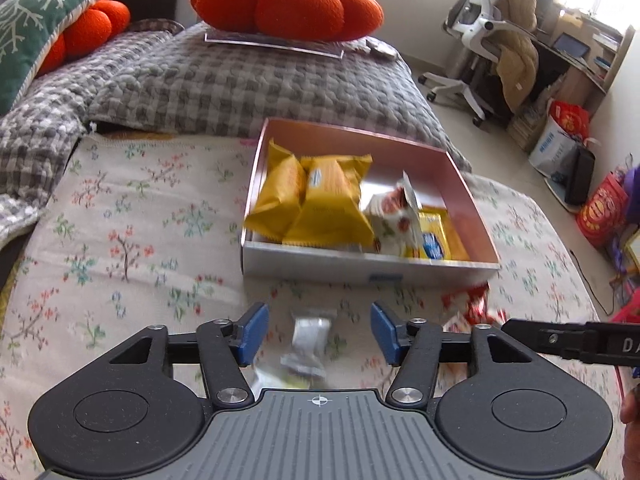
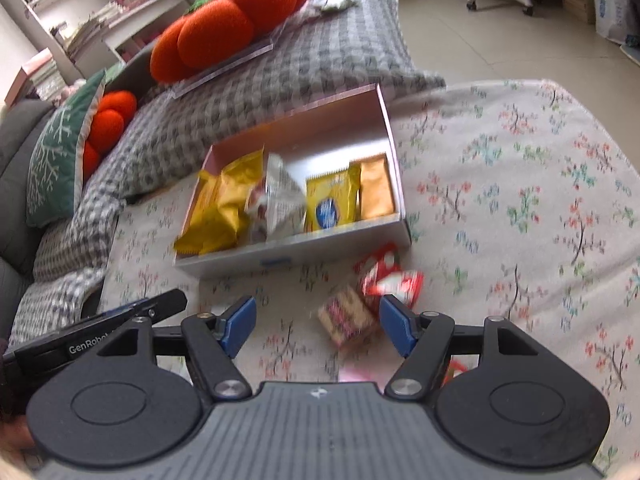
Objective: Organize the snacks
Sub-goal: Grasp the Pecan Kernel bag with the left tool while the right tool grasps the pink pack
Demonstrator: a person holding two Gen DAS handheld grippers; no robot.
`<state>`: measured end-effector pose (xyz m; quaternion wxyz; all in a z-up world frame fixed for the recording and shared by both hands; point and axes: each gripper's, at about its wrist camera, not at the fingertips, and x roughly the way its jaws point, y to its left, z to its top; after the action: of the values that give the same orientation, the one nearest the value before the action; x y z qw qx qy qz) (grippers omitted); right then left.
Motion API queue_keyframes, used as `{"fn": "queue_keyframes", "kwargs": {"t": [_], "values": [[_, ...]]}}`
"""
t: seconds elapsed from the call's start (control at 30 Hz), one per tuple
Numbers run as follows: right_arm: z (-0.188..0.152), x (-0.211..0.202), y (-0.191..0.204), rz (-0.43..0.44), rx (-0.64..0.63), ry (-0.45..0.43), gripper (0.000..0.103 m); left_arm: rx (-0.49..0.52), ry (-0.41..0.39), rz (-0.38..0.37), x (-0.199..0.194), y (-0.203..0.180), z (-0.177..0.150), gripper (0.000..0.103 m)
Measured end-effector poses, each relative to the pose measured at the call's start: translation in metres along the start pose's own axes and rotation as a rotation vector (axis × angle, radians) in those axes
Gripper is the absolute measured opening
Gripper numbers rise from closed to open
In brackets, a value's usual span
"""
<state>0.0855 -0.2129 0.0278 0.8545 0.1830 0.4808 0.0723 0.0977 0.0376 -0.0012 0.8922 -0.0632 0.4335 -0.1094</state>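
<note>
Fingers: left gripper [image 1: 318, 334] parted and empty over a silver-wrapped snack [image 1: 310, 342]; right gripper [image 2: 316, 326] likewise parted and empty, a pink-patterned packet [image 2: 348, 318] lying between its pads, untouched. Box [image 2: 394, 152] on the floral cloth [image 2: 520, 200] holds yellow packets [image 1: 316, 204], a white pouch and two flat packs; three loose items, including a red wrapper [image 2: 390, 280] touching the near wall, apparently remain. Rear half of box bare; cloth right of it open; both grippers crowd near each other.

Bright daylight, glare top right; motion blur on snacks; strong fisheye bending at edges.
</note>
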Motion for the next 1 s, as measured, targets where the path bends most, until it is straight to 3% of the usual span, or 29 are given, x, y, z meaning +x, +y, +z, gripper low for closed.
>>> {"fn": "queue_keyframes", "kwargs": {"t": [0.37,0.47,0.6,0.8,0.9,1.0], "values": [[-0.053,0.005,-0.007,-0.023,0.073,0.152,0.065,0.076,0.074,-0.056,-0.016,-0.014,-0.065,0.072],[-0.062,0.007,-0.003,-0.034,0.083,0.159,0.063,0.155,0.086,-0.029,-0.008,-0.028,-0.077,0.073],[-0.068,0.013,0.001,-0.057,0.087,0.168,0.057,0.189,0.088,-0.006,0.003,-0.034,-0.083,0.073],[-0.069,0.024,-0.003,-0.084,0.099,0.172,0.051,0.139,0.097,0.009,0.013,-0.025,-0.080,0.064],[-0.069,0.024,-0.001,-0.088,0.084,0.159,0.041,0.144,0.075,0.014,0.012,-0.025,-0.079,0.051],[-0.072,0.027,0.006,-0.103,0.049,0.147,0.033,0.122,0.075,0.010,0.012,-0.023,-0.076,0.049]]}}
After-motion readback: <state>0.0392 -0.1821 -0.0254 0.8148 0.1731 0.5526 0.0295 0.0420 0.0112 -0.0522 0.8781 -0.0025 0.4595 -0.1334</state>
